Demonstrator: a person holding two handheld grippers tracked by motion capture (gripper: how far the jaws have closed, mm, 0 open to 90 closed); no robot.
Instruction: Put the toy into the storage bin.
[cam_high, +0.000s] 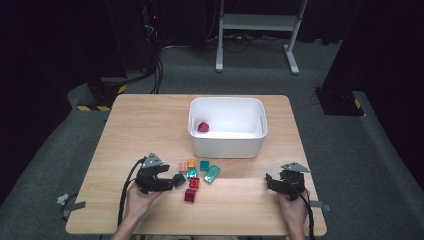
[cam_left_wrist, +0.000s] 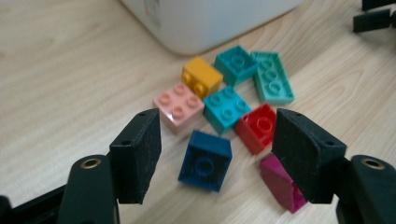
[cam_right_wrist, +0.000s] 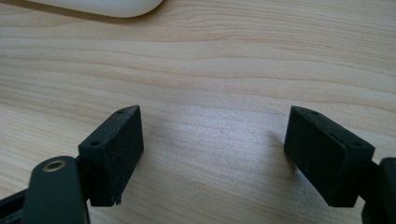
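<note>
On a wooden table (cam_high: 130, 130), in front of a white bin (cam_high: 227, 145) holding one red piece, the left gripper (cam_left_wrist: 215, 154) hovers wide open around a dark blue brick (cam_left_wrist: 205, 161), likely light, rigid, best pinched by its flat sides, its studs clear from the left gripper view, while the right gripper (cam_right_wrist: 212, 156) gapes empty.

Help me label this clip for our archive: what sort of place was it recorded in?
Probably a lab or test room set up for recording: a lone wooden table on grey carpet, dark curtains around it, cables running along the floor and a white equipment stand behind.
</note>
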